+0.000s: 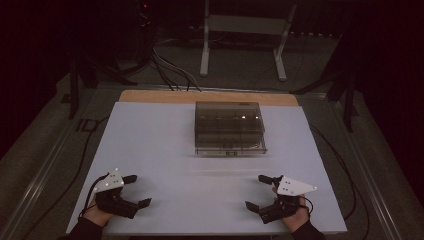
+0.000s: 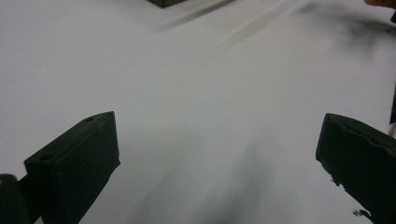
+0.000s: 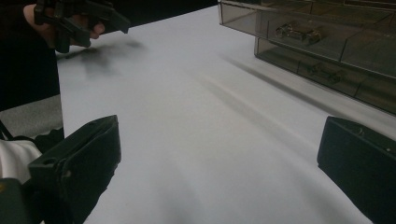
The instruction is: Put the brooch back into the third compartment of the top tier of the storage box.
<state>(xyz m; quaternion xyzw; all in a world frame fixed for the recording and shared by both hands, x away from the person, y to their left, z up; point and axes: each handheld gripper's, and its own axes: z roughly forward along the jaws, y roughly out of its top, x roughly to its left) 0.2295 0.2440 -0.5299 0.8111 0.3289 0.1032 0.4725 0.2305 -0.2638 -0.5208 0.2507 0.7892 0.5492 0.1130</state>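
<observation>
Resting at the near edge of the bench (image 1: 150, 130), our two grippers sit well apart from the smoked clear drawer box (image 1: 229, 128), which serves as the landmark here. The box stands toward the far middle of the white sheet, its drawer fronts facing us, all drawers apparently pushed in. The left gripper (image 1: 137, 191) lies near-left of the box, the right gripper (image 1: 258, 191) near-right of it, each held low over the sheet in a hand (image 1: 97, 215).

In the left gripper view, the fingers (image 2: 74, 168) stand wide with only bare white surface between them; a dark corner of the box shows at the top edge. In the right gripper view, the fingers (image 3: 77, 163) are likewise spread wide and hold nothing. There the box (image 3: 317, 42) sits ahead and to the right, and a small shiny item, too blurred to name, lies in one of its compartments. The left gripper (image 3: 77, 21) appears far off at upper left.

We judge this to be the starting posture: nothing is grasped and the box is untouched. The next move, in our reading, calls for carrying one gripper forward to a drawer front, with the fingers narrowing on its lip, while the other steadies the box body against sliding.
</observation>
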